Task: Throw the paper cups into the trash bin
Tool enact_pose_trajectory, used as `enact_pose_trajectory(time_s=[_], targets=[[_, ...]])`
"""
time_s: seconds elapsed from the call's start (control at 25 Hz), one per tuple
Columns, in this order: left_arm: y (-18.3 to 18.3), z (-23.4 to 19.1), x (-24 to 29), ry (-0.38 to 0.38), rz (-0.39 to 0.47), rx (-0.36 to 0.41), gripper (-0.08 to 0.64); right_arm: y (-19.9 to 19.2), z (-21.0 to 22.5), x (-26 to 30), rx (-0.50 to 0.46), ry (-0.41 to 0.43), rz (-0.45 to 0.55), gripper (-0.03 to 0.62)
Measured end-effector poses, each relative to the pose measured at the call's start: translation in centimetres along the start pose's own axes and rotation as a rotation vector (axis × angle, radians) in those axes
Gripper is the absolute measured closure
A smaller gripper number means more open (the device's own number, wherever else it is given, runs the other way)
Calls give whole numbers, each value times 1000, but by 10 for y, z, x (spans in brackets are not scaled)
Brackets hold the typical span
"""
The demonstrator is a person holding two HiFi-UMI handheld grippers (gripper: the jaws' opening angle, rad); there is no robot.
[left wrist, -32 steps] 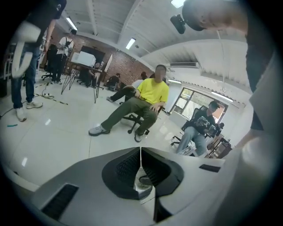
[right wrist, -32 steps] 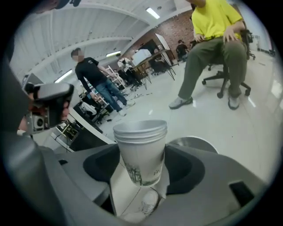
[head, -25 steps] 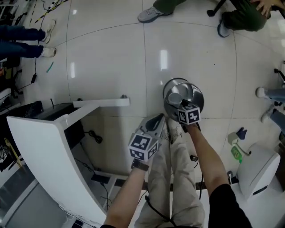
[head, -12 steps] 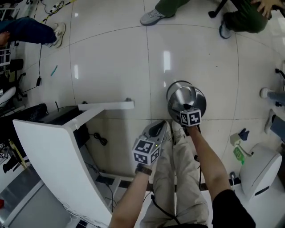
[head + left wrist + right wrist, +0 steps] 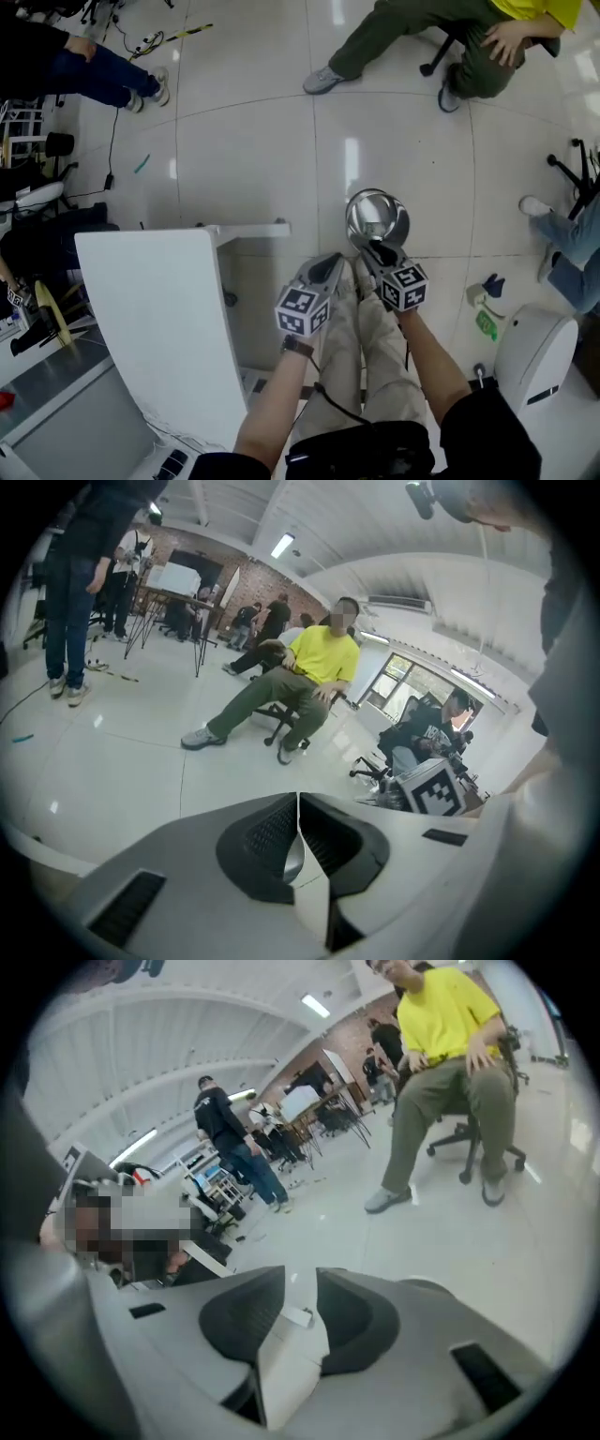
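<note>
The shiny metal trash bin [image 5: 377, 217] stands on the tiled floor just ahead of my feet. I see no paper cup in any view, and the bin's inside shows only reflections. My right gripper [image 5: 368, 251] hovers at the bin's near rim; in the right gripper view [image 5: 300, 1283] a narrow gap shows between its jaws, which are closing with nothing between them. My left gripper [image 5: 333, 264] is held beside it, to the left of the bin. In the left gripper view [image 5: 298, 803] its jaws touch with nothing in them.
A white table [image 5: 159, 319] stands at my left. A seated person in a yellow shirt [image 5: 441, 37] is beyond the bin. Other people's legs [image 5: 56, 66] are at far left and right [image 5: 562, 244]. A white machine [image 5: 530, 352] and a green bottle [image 5: 486, 323] are at right.
My right gripper has drawn back from over the bin's mouth to its near rim. The head view has tilted up and shows more of the room.
</note>
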State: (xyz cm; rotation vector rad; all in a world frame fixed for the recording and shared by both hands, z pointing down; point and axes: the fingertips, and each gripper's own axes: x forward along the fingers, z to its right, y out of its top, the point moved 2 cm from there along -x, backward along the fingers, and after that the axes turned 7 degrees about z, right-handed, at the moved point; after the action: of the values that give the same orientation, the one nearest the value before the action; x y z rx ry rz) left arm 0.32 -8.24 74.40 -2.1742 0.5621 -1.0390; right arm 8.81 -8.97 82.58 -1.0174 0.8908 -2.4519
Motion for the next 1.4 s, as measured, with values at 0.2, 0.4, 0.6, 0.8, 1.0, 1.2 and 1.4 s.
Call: enact_pose_trajectory(time_s=[0.2,0.4,0.6,0.8,1.0,1.2,1.4], targets=[[95,42,-39,-18,111,79,546,125,-72,-60,-152,39,185,505],[219,87,-83,-50,295,182,546,260,-131,-120,-292,70,383,535],[295,144,-162,-88,414,199,546,333,-216,-203,-320,151,515,586],[345,188,-213,-147,500,295,546,371,-270,-262,-405,145,609,586],[371,204,-251,-191,563,292,546,381,-295,-292,-410,116,640,586],[390,212,-262,-211,621,333,546,402,-309,-302,-476,125,676,588],[380,222,-272,-283,637,338,546,406,-322,-310,-498,94,723,588]])
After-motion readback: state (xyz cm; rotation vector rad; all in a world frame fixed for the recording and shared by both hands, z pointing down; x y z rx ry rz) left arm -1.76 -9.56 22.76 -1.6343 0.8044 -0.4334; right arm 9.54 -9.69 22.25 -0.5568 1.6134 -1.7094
